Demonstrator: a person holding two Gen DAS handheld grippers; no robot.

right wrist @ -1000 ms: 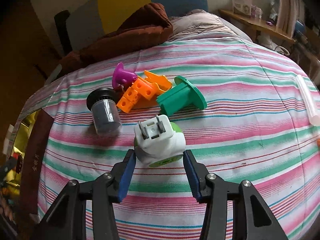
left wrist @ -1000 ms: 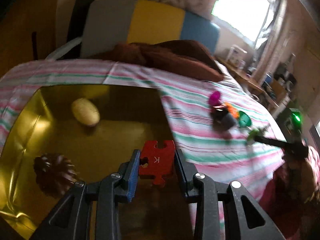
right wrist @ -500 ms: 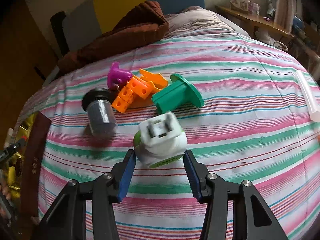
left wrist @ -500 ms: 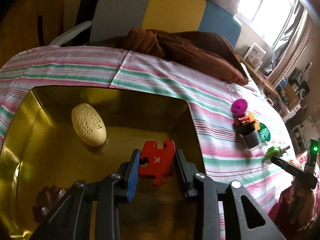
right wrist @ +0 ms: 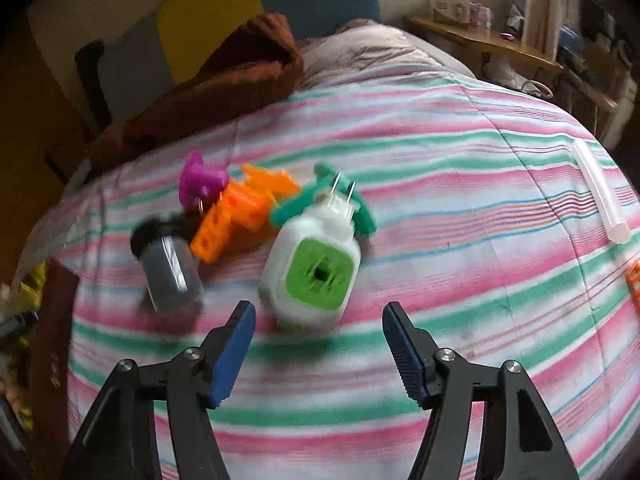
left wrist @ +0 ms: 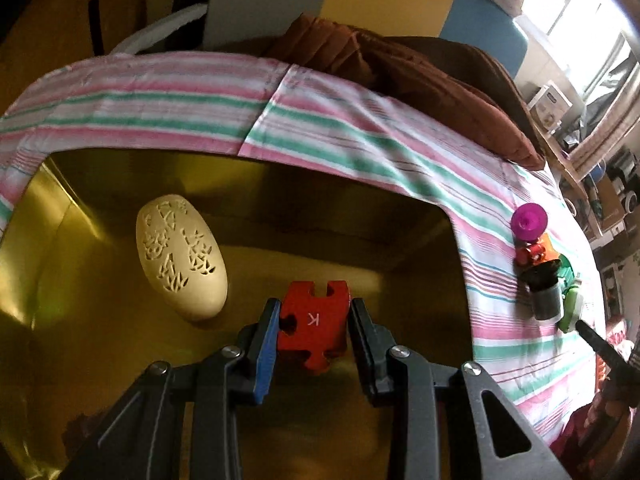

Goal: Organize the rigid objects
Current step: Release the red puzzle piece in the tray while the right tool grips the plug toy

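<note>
Left tool grips the red puzzle piece above the gold tray; right tool spreading, empty, white-green plug on the bed at twelve o'clock.

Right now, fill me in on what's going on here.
A person is sorting small hard items off a striped bedspread into a gold tray. The left hand-held gripper holds a red puzzle piece over the tray, where a carved cream egg already lies. The right hand-held gripper is opening, and the white and green plug adapter lies on the bedspread beyond its pads, beside other toy pieces.
</note>
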